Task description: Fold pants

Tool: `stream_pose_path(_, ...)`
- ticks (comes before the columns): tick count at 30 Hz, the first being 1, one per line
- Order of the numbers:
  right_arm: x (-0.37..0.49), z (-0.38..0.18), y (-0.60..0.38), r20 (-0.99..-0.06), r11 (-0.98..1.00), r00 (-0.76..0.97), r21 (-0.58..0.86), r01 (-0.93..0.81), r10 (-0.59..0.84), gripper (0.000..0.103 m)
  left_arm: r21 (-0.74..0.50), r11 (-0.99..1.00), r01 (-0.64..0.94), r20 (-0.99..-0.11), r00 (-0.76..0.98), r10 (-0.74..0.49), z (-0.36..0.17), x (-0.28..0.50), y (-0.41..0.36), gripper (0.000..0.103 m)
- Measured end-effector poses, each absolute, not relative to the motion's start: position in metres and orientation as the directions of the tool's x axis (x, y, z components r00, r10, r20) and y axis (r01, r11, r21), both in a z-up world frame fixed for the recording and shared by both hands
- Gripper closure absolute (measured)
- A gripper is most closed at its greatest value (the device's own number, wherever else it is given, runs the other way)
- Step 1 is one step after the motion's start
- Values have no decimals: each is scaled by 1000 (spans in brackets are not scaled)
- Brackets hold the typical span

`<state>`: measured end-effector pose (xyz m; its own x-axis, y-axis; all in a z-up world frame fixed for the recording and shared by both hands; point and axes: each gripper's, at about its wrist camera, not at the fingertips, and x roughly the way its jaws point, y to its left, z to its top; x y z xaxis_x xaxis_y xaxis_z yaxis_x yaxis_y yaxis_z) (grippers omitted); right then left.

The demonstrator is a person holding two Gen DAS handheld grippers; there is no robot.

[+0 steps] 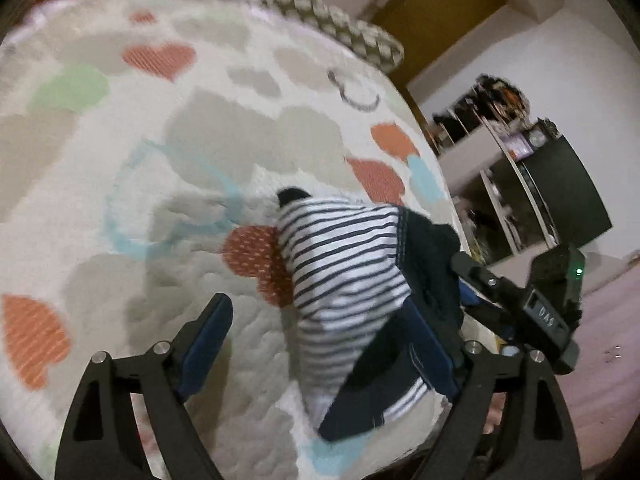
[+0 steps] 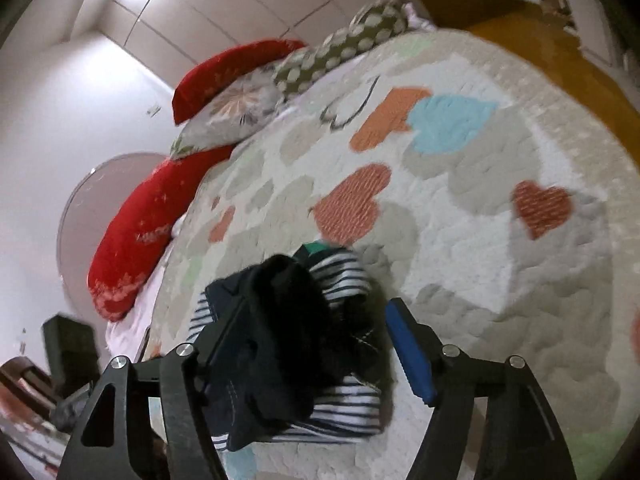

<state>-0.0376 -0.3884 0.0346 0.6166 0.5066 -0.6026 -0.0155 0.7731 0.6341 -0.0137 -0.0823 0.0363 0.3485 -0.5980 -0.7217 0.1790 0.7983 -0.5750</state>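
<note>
The pants (image 1: 340, 272) are a small bundle of white cloth with navy stripes and dark navy parts, lying on the bedspread near the bed's edge. My left gripper (image 1: 320, 344) is open and straddles the bundle's near end; its left pad rests over bare quilt and its right pad sits against the navy fabric. My right gripper (image 1: 508, 280) comes in from the right at the dark end. In the right wrist view the pants (image 2: 344, 276) sit between the open jaws of the right gripper (image 2: 316, 344). Dark cloth drapes over the left finger, and the blue right pad (image 2: 408, 352) stands just clear.
A white quilted bedspread (image 1: 120, 160) with orange, grey and blue hearts covers the bed. Red pillows (image 2: 136, 232) and a patterned pillow (image 2: 236, 108) line the head end. The bed's edge drops off to the right, with shelves (image 1: 500, 152) and a dark cabinet (image 1: 568, 192) beyond.
</note>
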Motion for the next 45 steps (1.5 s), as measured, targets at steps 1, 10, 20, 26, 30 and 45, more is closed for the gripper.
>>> stream_pose_path(1,-32,28,-385,-609,770,599,638,-18,520,27,-593,783,189,-716,320,-620,30,-7,-91,17)
stream_pose_path(10,-14,12,-366,-548,675,527,735,-66,649,53,-677,707,204,-659,260,-706,31,11,-123,35)
stream_pose_path(20,33,48,-335,-528,692,544,708,-141,652,56,-526,841,123,-760,377,-530,54,72,-100,32)
stream_pose_path(26,50,22,-336,-652,766,523,643,-3,549,50,-492,869,54,-796,378,-473,47,65,-75,32)
stream_pose_path(30,30,44,-353,-635,798,591,602,-26,498,50,-457,886,78,-771,462,-438,68,29,-63,32)
stream_pose_path(45,63,36,-286,-586,697,455,708,-117,671,49,-346,920,184,-756,526,-389,40,-16,-110,32)
